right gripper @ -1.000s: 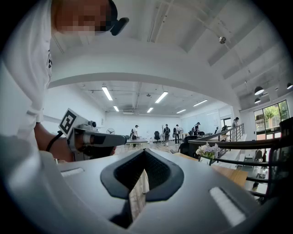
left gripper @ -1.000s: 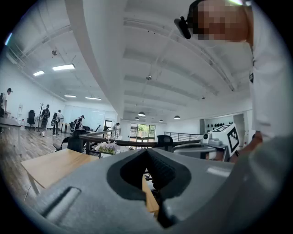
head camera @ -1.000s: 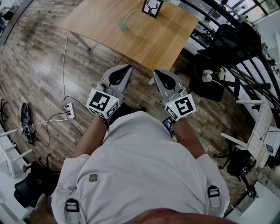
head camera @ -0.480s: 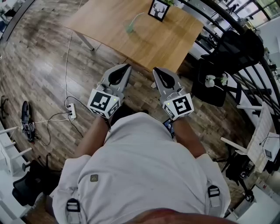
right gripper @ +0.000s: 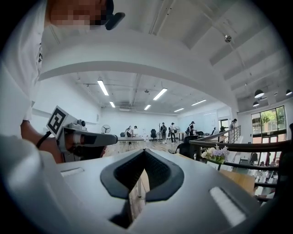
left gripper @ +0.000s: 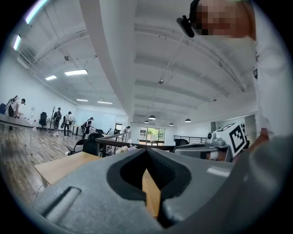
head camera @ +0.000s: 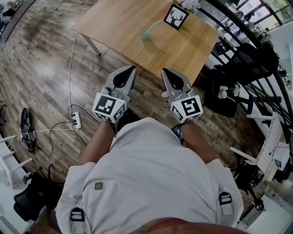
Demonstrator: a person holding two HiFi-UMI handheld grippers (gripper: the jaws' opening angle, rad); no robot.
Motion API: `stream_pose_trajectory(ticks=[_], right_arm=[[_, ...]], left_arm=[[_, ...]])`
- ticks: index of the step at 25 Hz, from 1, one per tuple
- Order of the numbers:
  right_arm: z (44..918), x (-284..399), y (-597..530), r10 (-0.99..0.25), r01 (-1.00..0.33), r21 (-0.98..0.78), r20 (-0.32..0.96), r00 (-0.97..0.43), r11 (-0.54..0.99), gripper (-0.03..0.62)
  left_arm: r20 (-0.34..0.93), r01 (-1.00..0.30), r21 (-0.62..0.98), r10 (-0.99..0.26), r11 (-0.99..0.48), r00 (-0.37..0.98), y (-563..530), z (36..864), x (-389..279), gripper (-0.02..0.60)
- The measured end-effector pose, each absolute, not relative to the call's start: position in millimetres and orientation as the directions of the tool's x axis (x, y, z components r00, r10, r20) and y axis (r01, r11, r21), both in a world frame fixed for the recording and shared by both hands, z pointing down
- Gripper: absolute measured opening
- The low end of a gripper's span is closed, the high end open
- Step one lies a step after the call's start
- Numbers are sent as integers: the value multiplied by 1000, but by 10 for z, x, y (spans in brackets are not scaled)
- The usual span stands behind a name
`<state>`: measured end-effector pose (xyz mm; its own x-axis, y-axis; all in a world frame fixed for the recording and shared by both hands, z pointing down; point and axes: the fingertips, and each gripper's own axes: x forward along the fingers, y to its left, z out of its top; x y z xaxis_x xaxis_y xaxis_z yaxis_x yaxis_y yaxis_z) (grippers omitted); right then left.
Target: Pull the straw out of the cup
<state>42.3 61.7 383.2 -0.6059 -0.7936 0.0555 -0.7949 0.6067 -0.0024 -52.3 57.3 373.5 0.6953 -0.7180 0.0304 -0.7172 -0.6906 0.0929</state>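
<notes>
The straw (head camera: 154, 28) is seen standing tilted in a pale cup (head camera: 145, 36), which is set on the wooden table (head camera: 110, 23) towards its far side. A framed picture of a deer (head camera: 176, 17) is placed just beyond the cup, with a bunch of flowers (head camera: 188, 4) behind the frame. Straw and cup are touched by nothing.

The left gripper (head camera: 130, 68) and the right gripper (head camera: 165, 71) are held side by side, pointing level towards the table, with their tips just short of its near edge in the head view. The cup is found well apart from both pairs of fingertips, ahead of them and roughly on the line between the two grippers.

In the left gripper view the jaws are seen brought together at their tips, with nothing clamped; only a strip of the table top shows through the hollow behind them. The right gripper's jaws are likewise clenched on nothing. Neither cup nor straw can be made out in the gripper views.

A power strip (head camera: 76, 121) with its cable is seen on the plank floor to the person's left.
</notes>
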Motion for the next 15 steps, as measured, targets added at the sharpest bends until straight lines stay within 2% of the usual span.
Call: stream_pose_trajectory(ticks=[7, 15], right_arm=[[3912, -74, 126, -823, -828, -2, 106, -558, 561, 11], [4042, -302, -316, -831, -840, -12, 140, -538, 542, 11]], left_arm=[[39, -705, 124, -707, -698, 707, 34, 3781, -1106, 5], [58, -674, 149, -674, -724, 737, -389, 3941, -1219, 5]])
